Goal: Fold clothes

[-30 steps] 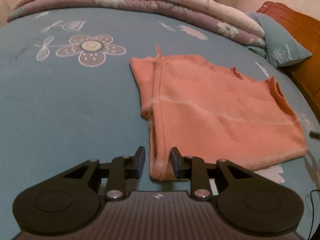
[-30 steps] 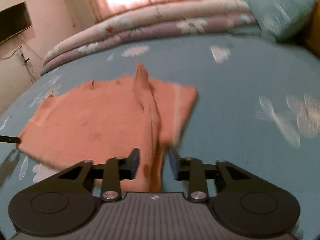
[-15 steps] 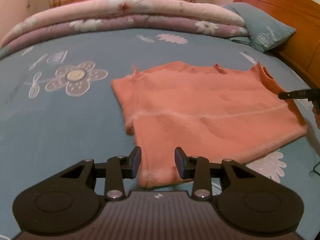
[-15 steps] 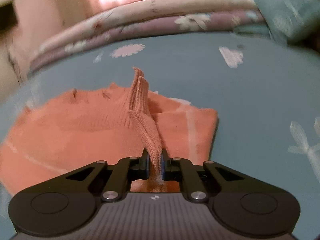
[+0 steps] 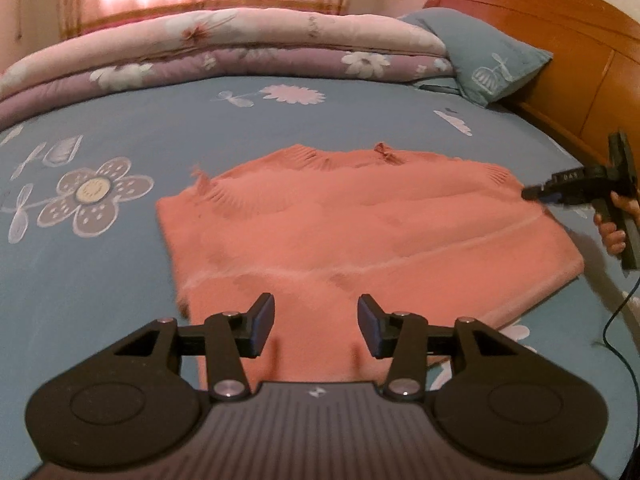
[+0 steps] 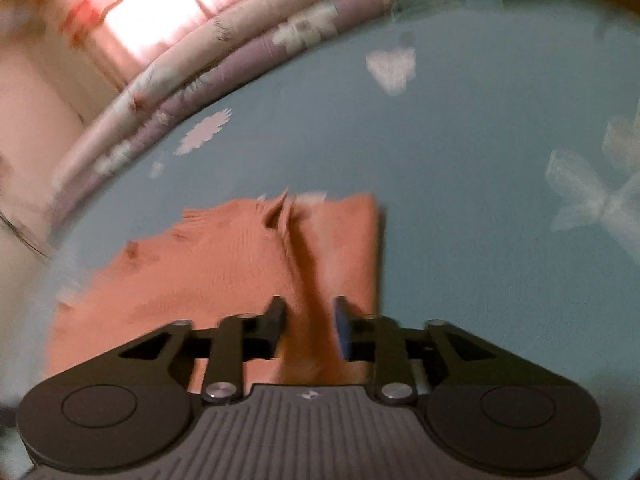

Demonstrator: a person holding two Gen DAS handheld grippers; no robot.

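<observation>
Sweater (image 5: 352, 232): salmon knit, already folded into a flat rectangle, lying on the blue flowered bed sheet (image 5: 120, 280) toward the near edge of the bed. Long axis runs left to right across my left view; ribbed edge faces the far side, toward the rolled quilt (image 5: 224, 52).

Left claw (image 5: 316, 326): wide, holding nothing, poised over the near long edge of the sweater, which lies straight ahead and partly beneath the fingers.

Right claw (image 6: 308, 328): frame heavily blurred. Jaws stand narrowly apart, with a raised ridge of knit (image 6: 308, 280) running between them. Pads do not appear to press it, so I read it as not gripping. In my left view this claw sits at the sweater's right short end, toward the wooden headboard (image 5: 560, 60) and pillow (image 5: 488, 64).

Judgement: the next fold probably runs along the long axis, short end to short end. The right claw is nearer a short end and would lead; the left is placed to pin the near edge.
</observation>
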